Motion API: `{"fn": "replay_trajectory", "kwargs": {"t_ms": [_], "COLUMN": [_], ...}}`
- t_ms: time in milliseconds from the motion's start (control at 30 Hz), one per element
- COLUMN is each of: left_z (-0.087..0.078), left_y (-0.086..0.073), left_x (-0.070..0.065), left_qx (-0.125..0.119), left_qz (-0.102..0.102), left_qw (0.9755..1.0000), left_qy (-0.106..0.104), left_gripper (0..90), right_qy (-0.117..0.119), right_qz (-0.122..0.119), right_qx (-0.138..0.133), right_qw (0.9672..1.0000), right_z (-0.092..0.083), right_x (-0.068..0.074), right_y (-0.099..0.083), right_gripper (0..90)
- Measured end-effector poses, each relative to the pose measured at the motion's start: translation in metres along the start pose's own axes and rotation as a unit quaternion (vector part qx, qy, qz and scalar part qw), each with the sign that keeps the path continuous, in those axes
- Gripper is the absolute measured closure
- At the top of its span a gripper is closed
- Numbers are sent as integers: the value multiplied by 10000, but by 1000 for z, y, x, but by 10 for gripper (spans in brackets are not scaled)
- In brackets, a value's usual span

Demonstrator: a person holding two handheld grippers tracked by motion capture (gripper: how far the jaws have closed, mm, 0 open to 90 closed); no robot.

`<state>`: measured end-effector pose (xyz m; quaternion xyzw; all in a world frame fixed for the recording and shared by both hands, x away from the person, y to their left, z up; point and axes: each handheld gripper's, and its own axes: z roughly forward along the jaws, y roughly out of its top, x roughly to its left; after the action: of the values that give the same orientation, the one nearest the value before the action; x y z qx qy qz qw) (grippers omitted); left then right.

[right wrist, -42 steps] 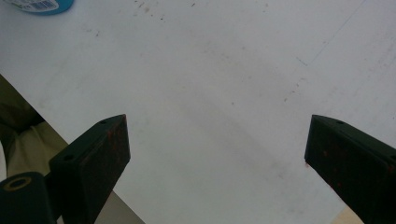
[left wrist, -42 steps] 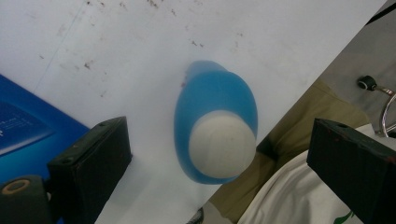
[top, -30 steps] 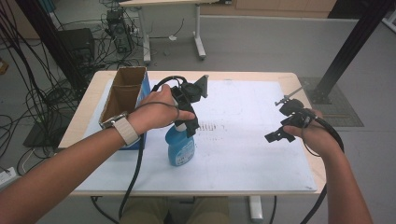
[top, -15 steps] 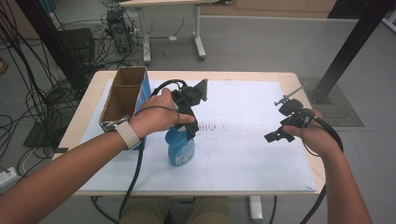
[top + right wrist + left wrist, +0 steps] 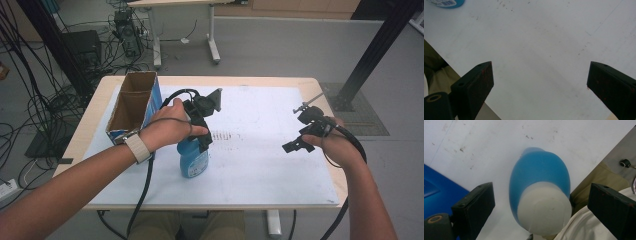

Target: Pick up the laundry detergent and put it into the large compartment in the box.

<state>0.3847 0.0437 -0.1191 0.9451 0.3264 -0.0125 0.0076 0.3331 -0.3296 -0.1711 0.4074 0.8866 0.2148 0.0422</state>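
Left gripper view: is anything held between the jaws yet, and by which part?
Nothing is held. The left gripper hangs open above the blue bottle, its jaws apart on either side of the white cap, touching neither.
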Motion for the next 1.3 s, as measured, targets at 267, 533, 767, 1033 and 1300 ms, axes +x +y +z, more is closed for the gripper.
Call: {"fn": "replay_trajectory", "kwargs": {"t_ms": [267,533,767,1033,1300], "left_z": [6,7,8,7,7], "left_y": [1,0,0,0,0], "left_x": [1,3,3,4,5], "left_qx": [46,34,31,23,10], "left_qz": [15,-17,-30,-63,-69], "left_qw": [10000,10000,10000,10000,10000], "left_qy": [-14,-15,-33,-38,-43], "left_gripper": [79,81,83,84,84], "right_qy": [10,8,9,3,-1], "right_qz": [6,6,3,-20,-21], "right_qx": [11,7,8,-6,6], "right_qw": [10000,10000,10000,10000,10000], "right_z": [1,1,1,1,1], "right_x": [0,0,0,1,1], "right_y": [0,1,1,1,2], "right_gripper": [67,68,68,68,68]}}
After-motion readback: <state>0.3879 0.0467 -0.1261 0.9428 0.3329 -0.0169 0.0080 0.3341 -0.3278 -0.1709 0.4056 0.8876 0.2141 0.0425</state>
